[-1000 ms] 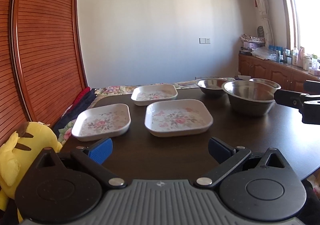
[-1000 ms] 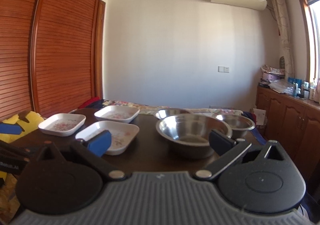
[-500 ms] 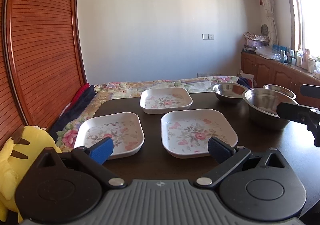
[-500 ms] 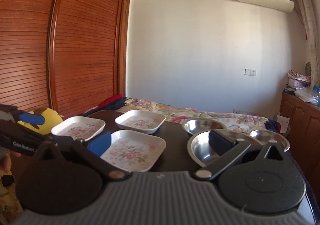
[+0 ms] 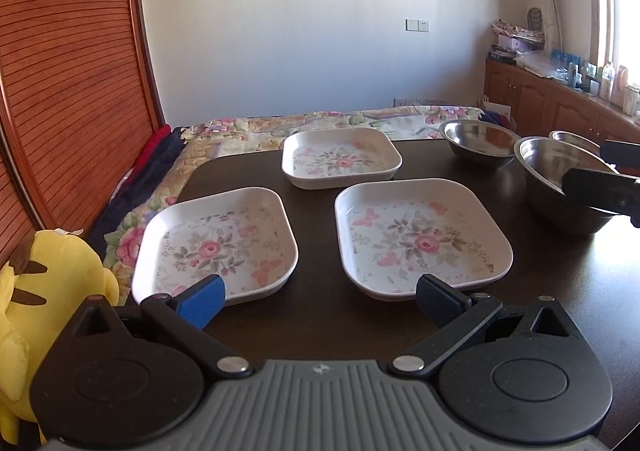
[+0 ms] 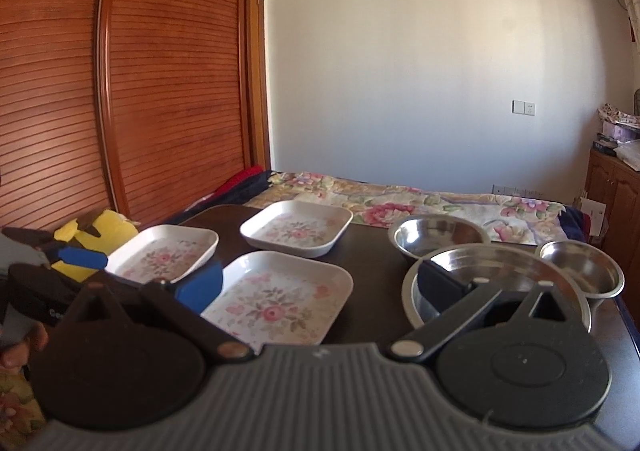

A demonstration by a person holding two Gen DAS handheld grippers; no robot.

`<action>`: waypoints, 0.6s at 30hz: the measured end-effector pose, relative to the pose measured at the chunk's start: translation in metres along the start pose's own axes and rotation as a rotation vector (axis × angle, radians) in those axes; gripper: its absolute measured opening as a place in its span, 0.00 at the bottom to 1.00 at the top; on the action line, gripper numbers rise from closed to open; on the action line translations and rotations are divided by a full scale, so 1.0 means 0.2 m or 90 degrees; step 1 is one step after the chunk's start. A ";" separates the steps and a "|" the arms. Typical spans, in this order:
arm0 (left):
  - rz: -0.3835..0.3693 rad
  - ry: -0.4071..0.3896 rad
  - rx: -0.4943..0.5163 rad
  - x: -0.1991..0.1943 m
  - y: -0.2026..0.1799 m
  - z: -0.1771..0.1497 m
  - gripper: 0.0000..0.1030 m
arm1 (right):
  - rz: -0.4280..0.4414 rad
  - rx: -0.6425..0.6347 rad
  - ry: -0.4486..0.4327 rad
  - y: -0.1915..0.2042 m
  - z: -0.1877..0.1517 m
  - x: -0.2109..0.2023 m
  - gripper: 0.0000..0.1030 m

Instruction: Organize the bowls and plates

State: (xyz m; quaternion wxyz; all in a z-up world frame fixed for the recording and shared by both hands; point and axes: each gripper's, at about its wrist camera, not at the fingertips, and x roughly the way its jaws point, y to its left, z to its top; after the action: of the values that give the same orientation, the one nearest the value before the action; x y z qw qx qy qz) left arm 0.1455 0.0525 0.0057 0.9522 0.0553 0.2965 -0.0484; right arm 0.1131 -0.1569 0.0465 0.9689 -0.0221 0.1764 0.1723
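Observation:
Three white square floral plates lie on the dark table: a left plate, a right plate and a far plate. Three steel bowls stand to the right: a large bowl, a back bowl and a small bowl. My left gripper is open above the near edges of the left and right plates, holding nothing. My right gripper is open above the right plate and the large bowl's near rim, also empty.
A yellow plush toy sits off the table's left edge. A bed with a floral cover lies behind the table, wooden slatted doors stand at left, and cabinets with bottles line the right wall.
Both grippers have risen and tilted down toward the table, so the plates and bowls look closer and more from above. Both stay open. No dish has moved.

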 end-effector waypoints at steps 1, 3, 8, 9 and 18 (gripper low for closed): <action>-0.007 0.000 -0.003 0.01 0.01 0.01 1.00 | 0.000 -0.003 0.004 0.00 0.00 0.01 1.00; -0.019 0.000 -0.012 0.02 0.03 0.02 1.00 | 0.002 -0.005 0.010 0.01 0.01 0.03 1.00; -0.022 -0.003 -0.005 0.05 0.06 0.07 1.00 | 0.026 -0.008 0.033 0.02 0.00 0.09 1.00; -0.025 -0.005 -0.005 0.06 0.07 0.09 1.00 | 0.030 -0.011 0.038 0.03 0.00 0.10 1.00; -0.070 -0.009 -0.016 0.18 0.14 0.18 0.89 | 0.055 -0.009 0.095 0.05 -0.05 0.22 0.85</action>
State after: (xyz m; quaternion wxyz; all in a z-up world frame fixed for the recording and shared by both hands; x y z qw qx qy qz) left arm 0.1991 0.0732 0.0159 0.9507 0.0268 0.2931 -0.0977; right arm 0.1448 -0.1352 0.0231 0.9445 -0.0340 0.2478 0.2130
